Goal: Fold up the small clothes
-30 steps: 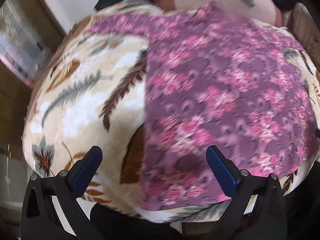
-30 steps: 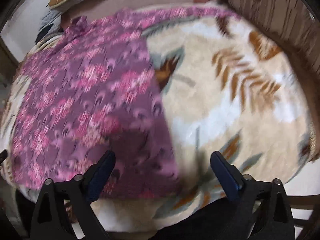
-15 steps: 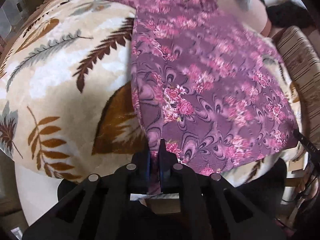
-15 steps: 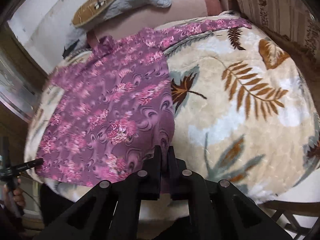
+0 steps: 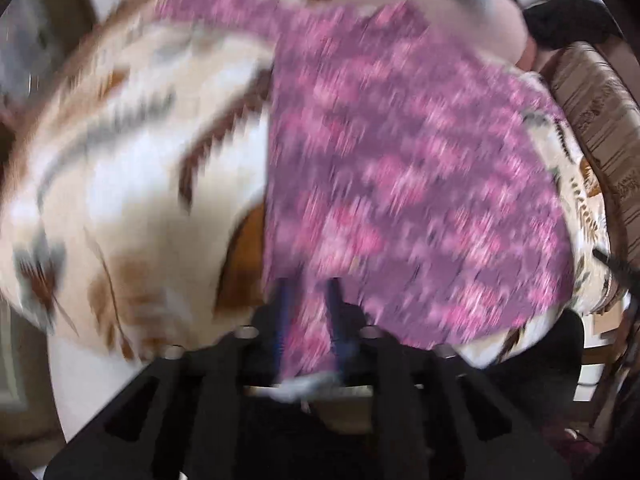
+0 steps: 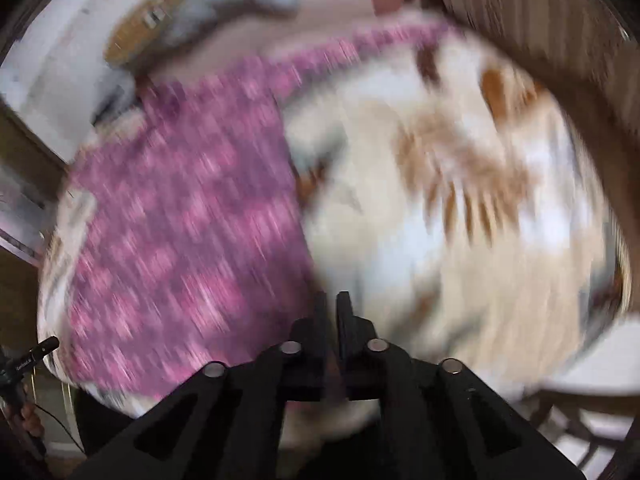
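A purple top with pink flowers (image 5: 400, 168) lies spread on a cream leaf-print blanket (image 5: 120, 200). My left gripper (image 5: 308, 292) is shut on the top's near hem at its left corner, with cloth bunched between the blue pads. In the right wrist view the top (image 6: 188, 232) lies to the left, and my right gripper (image 6: 330, 304) is shut on its near right corner. Both views are blurred by motion.
The blanket (image 6: 460, 220) covers a raised surface. A striped cushion (image 5: 600, 120) lies to the right of it. A grey pillow and a tan object (image 6: 152, 20) lie at the far end. A hand with a small microphone (image 6: 24, 364) is at the left edge.
One second ago both grippers were open over the hem. They closed on the near corners half a second ago. Now both move with the cloth and the views blur.
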### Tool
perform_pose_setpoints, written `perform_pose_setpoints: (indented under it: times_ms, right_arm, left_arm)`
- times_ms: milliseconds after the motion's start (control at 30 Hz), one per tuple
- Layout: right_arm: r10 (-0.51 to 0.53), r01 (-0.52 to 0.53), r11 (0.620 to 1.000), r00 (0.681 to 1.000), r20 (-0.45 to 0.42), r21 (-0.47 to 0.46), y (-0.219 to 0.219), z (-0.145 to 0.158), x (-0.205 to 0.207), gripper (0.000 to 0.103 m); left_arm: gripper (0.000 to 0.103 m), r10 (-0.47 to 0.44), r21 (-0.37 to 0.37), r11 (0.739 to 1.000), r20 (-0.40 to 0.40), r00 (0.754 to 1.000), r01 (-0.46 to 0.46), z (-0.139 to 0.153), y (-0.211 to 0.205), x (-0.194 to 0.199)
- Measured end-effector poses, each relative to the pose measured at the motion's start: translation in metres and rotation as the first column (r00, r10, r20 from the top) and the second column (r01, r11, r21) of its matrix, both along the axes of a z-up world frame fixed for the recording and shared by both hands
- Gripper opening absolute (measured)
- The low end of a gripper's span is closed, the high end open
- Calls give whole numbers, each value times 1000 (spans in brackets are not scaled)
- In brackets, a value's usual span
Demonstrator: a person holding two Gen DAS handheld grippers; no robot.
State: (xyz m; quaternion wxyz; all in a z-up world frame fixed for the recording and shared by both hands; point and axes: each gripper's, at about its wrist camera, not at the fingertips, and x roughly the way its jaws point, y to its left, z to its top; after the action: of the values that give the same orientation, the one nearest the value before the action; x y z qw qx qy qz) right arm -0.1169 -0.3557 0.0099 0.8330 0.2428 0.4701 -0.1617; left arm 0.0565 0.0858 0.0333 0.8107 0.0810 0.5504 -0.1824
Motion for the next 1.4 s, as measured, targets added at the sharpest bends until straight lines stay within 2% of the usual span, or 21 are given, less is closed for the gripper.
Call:
perform_pose_setpoints:
  times_ms: [67, 100, 200, 333, 433, 467, 533, 567, 633, 667, 733, 833, 900, 967, 1067, 1167, 1200, 1267, 1333, 1367, 1400]
  right_arm:
    - [31, -28, 999, 997, 76, -41, 0, 18, 27, 43]
    - [41, -35, 997, 994, 98, -68, 2, 22, 38, 48]
    - [77, -67, 992, 993, 94, -109, 5, 12, 86, 47]
    - [72, -66, 992, 996, 53, -111, 4, -24, 126, 44]
    - [104, -115, 986, 991, -89, -123, 5, -71, 146, 43]
    - [115, -130, 982, 987, -112, -139, 5, -79, 148, 43]
    - [137, -146, 979, 988, -69, -146, -2, -71, 146, 40]
    - [120, -123, 988, 992, -36, -95, -20, -63, 144, 39]
    - [13, -12, 1000, 999, 48, -24, -68, -46, 137, 40]
    - [-51, 51, 999, 996, 77, 4, -95, -40, 134, 43]
    - [-223, 217, 974, 967, 120, 62, -164, -30, 126, 43]
    - [-463, 451, 886, 876, 136, 109, -260, -26, 115, 46]
    - [-572, 555, 819, 809, 134, 146, -311, -30, 114, 50]
    - [-623, 598, 781, 769, 147, 181, -342, -38, 122, 59]
    - [-655, 626, 753, 741, 148, 203, -369, -49, 144, 61]
    - [-702, 664, 709, 698, 141, 238, -390, -71, 167, 61]
    - [-705, 664, 704, 695, 139, 250, -395, -78, 175, 61]
    - [-697, 656, 711, 706, 127, 255, -402, -87, 191, 63]
    - [-682, 658, 731, 716, 149, 182, -404, -88, 209, 72]
    - [-672, 654, 741, 723, 160, 153, -405, -88, 218, 74]
    - [-661, 652, 750, 735, 152, 112, -405, -88, 227, 70]
  left_arm:
    - [63, -4, -19, 1000, 64, 998, 5, 13, -16, 15]
    - [65, -9, -35, 999, 90, 996, 13, 18, -27, 24]
    - [67, -36, -46, 998, 104, 994, 41, 15, -64, 47]
    - [69, -45, 24, 999, 89, 995, 43, -14, -112, 71]
    - [69, -46, 73, 996, 74, 996, 41, -43, -137, 84]
    - [69, -48, 97, 994, 70, 996, 41, -52, -143, 86]
    - [69, -49, 124, 991, 39, 998, 44, -69, -147, 87]
    - [69, -50, 116, 992, 20, 999, 47, -74, -146, 87]
    - [72, -47, 94, 995, 31, 998, 44, -79, -141, 86]
    - [74, -47, 82, 996, 45, 998, 44, -79, -139, 85]
    - [76, -47, 63, 997, 58, 997, 43, -80, -135, 84]
    - [79, -42, 48, 998, 83, 996, 39, -82, -132, 82]
    - [84, -44, 47, 998, 98, 994, 40, -84, -133, 80]
    - [86, -53, 58, 997, 109, 993, 47, -85, -136, 78]
    - [89, -65, 64, 996, 101, 993, 59, -86, -139, 81]
    - [90, -82, 67, 995, 76, 994, 77, -86, -140, 87]
    - [90, -90, 69, 994, 69, 994, 85, -86, -140, 88]
    - [90, -98, 71, 993, 55, 994, 94, -86, -140, 90]
    - [90, -108, 76, 992, 45, 993, 105, -86, -141, 91]
    - [89, -113, 79, 991, 41, 993, 109, -85, -142, 92]
    - [89, -115, 81, 990, 38, 993, 112, -85, -143, 92]
